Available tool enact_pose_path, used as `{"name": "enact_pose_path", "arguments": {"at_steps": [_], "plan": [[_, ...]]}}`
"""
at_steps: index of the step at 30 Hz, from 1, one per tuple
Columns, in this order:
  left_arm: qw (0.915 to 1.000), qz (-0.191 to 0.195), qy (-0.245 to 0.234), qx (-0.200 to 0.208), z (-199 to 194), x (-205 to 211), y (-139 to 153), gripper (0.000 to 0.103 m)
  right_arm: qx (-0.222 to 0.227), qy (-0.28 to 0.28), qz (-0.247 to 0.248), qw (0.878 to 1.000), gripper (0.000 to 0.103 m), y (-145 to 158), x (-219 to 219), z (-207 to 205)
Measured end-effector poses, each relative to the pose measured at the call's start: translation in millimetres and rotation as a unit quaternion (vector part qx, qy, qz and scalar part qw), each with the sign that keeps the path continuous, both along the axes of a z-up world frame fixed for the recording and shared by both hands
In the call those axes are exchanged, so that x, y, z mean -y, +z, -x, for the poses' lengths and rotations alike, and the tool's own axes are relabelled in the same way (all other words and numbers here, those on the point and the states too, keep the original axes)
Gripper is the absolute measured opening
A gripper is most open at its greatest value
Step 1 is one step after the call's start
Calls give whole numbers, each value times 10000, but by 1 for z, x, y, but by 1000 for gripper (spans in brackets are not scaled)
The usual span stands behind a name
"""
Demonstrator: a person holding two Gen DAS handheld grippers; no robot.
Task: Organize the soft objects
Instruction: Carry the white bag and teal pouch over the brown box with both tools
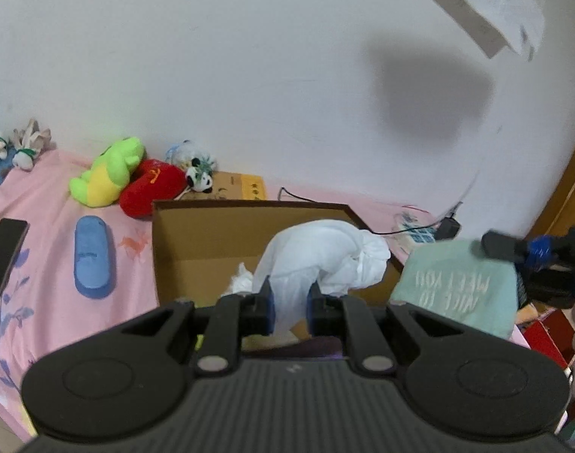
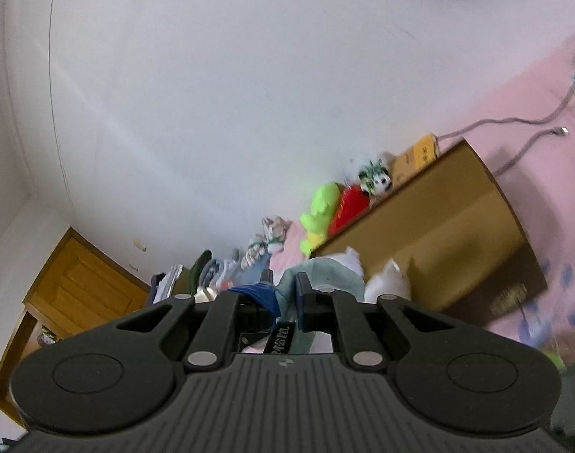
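A pink printed bed sheet is spread below and to the left of the left gripper, smooth and flat. Straight ahead of that gripper an open cardboard box is seen, stiff-walled, matt brown and square-cornered. To the gripper's right a mint-green folded towel with raised lettering is seen, and it appears to be pinched by the right gripper; in the right wrist view those jaws are pressed together on pale green fabric, though whether the dark blue cloth beside it is also caught cannot be told.

A bunched white cloth is pinched between the left gripper's jaws and is held over the box opening, its crumpled bulk hanging forward of the fingertips. It is judged to be light, limp and thin, likely to sag and unfold when lifted by one edge; a gathered fold near its middle would be the better place to be taken hold of. The towel is judged thicker and heavier, and best held by a folded edge so that its shape is kept.

Further ahead and left, a lime-green plush toy and a red plush cushion are lying, rounded and fuzzy. Nearer on the left a blue slipper is seen, oval and padded.
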State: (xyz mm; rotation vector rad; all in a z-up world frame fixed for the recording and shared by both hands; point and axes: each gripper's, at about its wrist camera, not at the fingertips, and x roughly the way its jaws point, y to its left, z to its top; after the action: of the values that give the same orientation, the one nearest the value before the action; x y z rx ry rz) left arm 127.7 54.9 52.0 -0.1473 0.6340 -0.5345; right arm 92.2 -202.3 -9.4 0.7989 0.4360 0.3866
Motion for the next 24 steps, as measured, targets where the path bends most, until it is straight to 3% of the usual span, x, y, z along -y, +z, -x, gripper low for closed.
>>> {"name": "enact_pose_path", "arguments": {"at_steps": [12,24], "plan": [[9993,-210,249,-196,-53,4,-14,11,-43,-299,472,9984,0,-7,-12,-64],[9950,-801,476,-361,-97,27,-38,11,-457,-651,981,9920,0,-44,-14,-112]]}}
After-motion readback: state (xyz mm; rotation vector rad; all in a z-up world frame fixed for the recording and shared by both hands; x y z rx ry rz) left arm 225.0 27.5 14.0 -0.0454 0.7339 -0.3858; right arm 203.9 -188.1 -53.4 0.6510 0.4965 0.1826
